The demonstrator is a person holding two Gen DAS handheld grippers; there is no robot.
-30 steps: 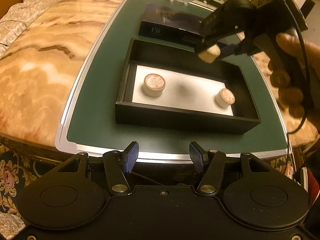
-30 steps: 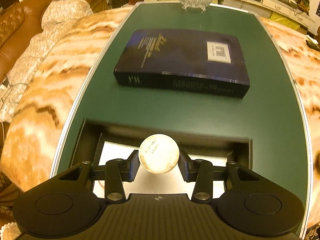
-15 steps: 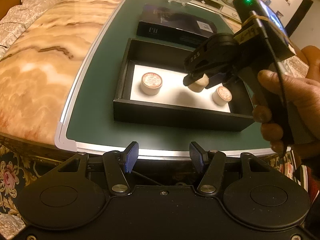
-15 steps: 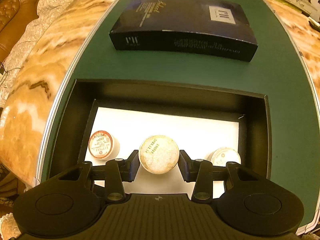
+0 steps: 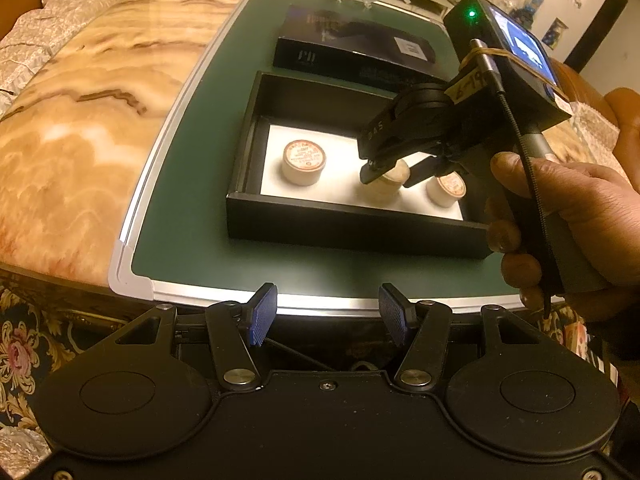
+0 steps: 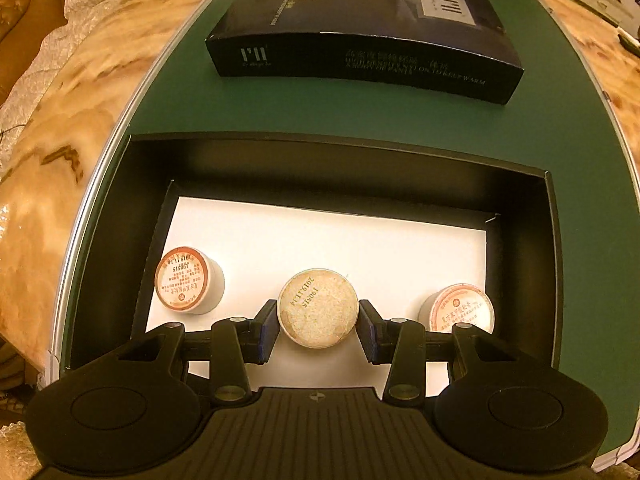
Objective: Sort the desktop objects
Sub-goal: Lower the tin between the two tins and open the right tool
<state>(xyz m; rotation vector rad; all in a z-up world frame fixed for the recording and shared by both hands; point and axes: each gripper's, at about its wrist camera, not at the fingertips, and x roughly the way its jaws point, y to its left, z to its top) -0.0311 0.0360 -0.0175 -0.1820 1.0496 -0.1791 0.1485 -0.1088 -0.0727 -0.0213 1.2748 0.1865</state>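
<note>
Right gripper (image 6: 318, 326): has come down into the black tray (image 6: 550, 240), clamped on a pale cylindrical puck (image 6: 318, 308), now low between two red-labelled pucks (image 6: 183, 280) (image 6: 456, 314); release seems next. Left gripper (image 5: 326, 314): part open, empty, at the table edge. Tray floor white, smooth; mat (image 5: 192, 216) green, matte; pucks paper-wrapped.

A black open cardboard box (image 6: 552, 264) with a white floor sits on a dark green mat (image 6: 320, 112). Small cream round tubs carry red-printed lids (image 6: 182, 278). The marble tabletop (image 5: 80, 120) is veined amber and brown.
</note>
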